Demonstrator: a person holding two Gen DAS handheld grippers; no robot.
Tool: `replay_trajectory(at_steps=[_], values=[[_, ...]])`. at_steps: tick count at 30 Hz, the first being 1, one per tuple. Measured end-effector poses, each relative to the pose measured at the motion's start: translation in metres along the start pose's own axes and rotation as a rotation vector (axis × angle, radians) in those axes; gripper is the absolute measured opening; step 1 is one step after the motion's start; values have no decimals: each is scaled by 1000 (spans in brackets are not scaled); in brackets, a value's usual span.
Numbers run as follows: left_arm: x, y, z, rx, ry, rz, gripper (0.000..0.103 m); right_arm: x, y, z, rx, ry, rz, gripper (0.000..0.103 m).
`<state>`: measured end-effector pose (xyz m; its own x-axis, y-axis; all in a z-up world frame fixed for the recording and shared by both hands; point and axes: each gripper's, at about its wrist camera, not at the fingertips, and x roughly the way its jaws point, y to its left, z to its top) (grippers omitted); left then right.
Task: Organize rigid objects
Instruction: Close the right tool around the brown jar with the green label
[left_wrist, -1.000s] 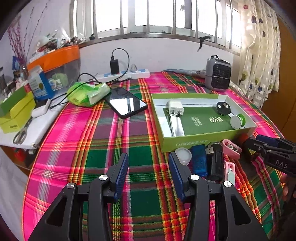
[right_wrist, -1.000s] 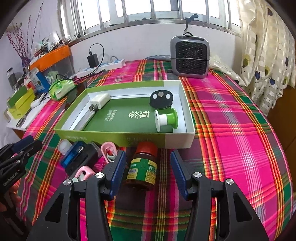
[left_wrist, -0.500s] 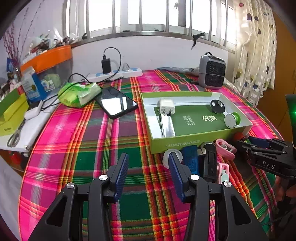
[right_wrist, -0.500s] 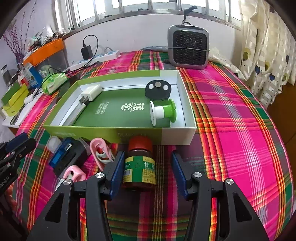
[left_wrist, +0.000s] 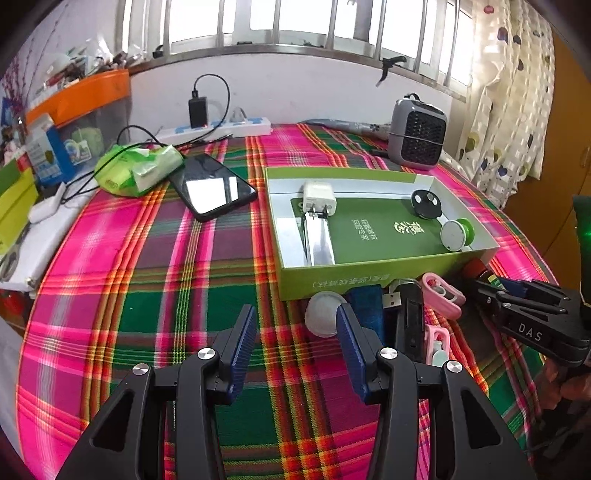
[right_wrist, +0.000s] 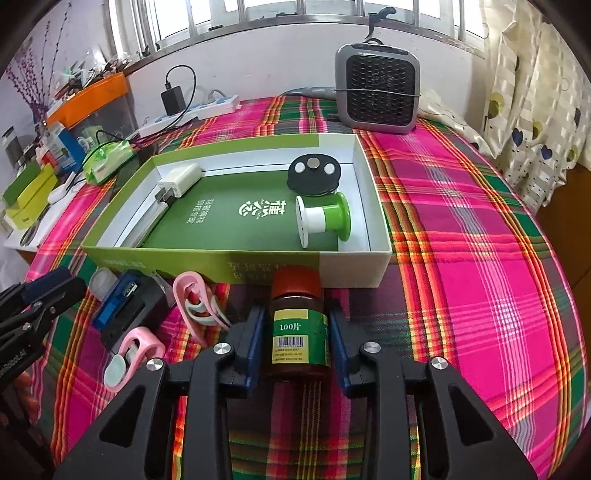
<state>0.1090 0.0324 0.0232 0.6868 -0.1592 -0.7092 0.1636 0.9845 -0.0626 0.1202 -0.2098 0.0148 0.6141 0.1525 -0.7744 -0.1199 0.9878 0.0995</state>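
Clutter lines the near wall of the green-and-white cardboard box on the plaid-clothed surface — a translucent white cap, a blue-and-black stapler, pink plastic clips. The left gripper hangs wide and empty just before them, likely waiting its turn. Further right, the right gripper holds the brown, red-capped pill bottle, pads pressed to its sides — probably bound for the box.

Right gripper advanced and closed: fingers now press both sides of brown pill bottle, just before green box.
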Motion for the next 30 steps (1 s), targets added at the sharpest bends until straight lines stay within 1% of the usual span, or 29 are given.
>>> replay_trajectory(at_steps=[3, 7, 16, 19, 25, 30], values=[[1, 0, 1, -10, 5, -16, 44, 0, 0, 0, -2, 0, 2, 33], [3, -2, 3, -9, 7, -5, 44, 0, -1, 0, -6, 0, 7, 33], [10, -5, 4, -13, 22, -21, 44, -5, -2, -2, -15, -11, 8, 33], [16, -6, 5, -15, 30, -9, 44, -8, -3, -2, -16, -18, 9, 33], [21, -6, 7, -26, 37, -10, 44, -8, -4, -2, -17, -19, 16, 33], [27, -3, 8, -39, 53, 11, 44, -7, -4, -2, -20, -18, 22, 33]])
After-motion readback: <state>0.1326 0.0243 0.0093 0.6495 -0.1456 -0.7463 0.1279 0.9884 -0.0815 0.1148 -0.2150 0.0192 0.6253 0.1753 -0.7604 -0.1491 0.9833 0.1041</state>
